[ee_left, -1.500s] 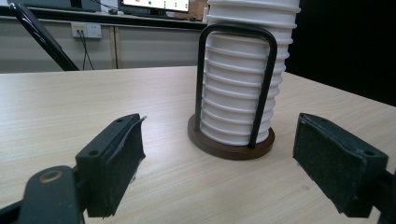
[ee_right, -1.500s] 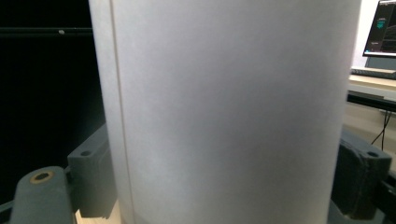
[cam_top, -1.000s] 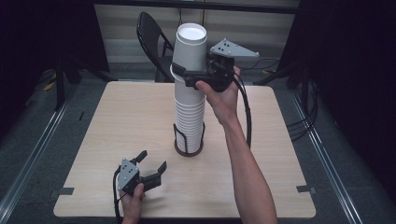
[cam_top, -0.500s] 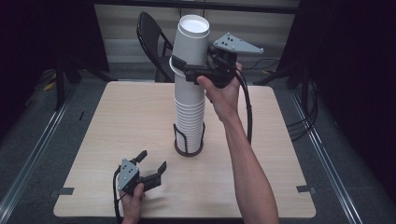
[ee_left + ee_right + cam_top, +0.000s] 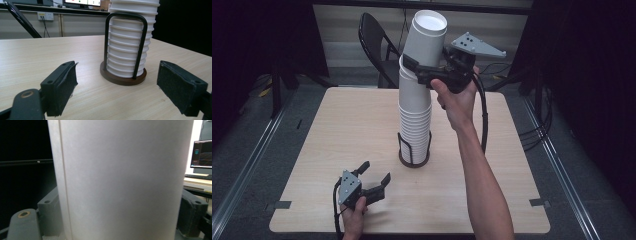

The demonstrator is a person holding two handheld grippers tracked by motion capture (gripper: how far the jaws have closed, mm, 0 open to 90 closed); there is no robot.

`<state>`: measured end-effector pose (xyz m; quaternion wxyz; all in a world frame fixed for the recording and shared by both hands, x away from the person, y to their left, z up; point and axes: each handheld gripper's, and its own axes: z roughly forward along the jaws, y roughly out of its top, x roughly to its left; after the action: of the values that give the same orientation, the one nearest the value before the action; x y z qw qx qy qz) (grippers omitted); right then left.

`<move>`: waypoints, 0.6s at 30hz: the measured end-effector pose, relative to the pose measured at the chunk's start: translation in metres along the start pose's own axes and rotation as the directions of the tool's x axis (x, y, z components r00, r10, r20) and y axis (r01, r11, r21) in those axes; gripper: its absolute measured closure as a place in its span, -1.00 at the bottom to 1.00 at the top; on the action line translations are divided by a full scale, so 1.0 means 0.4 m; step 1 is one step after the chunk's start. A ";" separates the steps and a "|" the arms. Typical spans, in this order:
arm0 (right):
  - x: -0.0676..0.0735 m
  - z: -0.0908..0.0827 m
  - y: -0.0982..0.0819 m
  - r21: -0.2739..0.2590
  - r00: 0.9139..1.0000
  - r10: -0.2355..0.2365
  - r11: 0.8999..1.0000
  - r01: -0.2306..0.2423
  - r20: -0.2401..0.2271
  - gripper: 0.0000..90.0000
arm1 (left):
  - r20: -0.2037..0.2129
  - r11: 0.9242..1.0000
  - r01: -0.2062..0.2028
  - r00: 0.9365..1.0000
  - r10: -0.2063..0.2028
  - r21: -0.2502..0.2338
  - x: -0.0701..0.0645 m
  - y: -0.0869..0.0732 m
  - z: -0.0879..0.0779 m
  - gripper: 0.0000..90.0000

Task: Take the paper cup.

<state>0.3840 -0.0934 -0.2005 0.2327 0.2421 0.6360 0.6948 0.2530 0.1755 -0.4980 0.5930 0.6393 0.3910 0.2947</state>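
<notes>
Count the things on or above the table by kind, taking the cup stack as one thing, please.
Tall stack of white paper cups: 1
Lifted white paper cup: 1
Black wire cup holder with round brown base: 1
Handheld two-jaw tool: 2, left and right
Total: 5

top cup [image 5: 120,180]: rim and base cut off | cup stack [image 5: 130,37]: top cut off

Cup stack [image 5: 415,115] in holder [image 5: 414,158], mid-table [image 5: 327,140]

left gripper [image 5: 374,176] — low, jaws apart | right gripper [image 5: 419,70] — raised, clamped
</notes>
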 end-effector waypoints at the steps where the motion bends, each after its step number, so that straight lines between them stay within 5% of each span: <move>1: -0.001 -0.005 0.001 -0.001 1.000 0.006 1.000 -0.006 0.002 -0.69 | 0.000 1.000 0.000 1.000 0.000 0.000 0.000 0.000 0.000 -0.64; 18: -0.052 -0.088 0.001 -0.013 0.996 0.034 0.999 -0.033 0.088 -0.68 | 0.000 1.000 -0.007 1.000 0.007 0.008 -0.003 0.001 0.002 -0.64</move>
<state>0.3777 -0.1338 -0.2033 0.2501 0.2818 0.6170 0.6908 0.2531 0.1741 -0.4977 0.5893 0.6432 0.3897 0.2952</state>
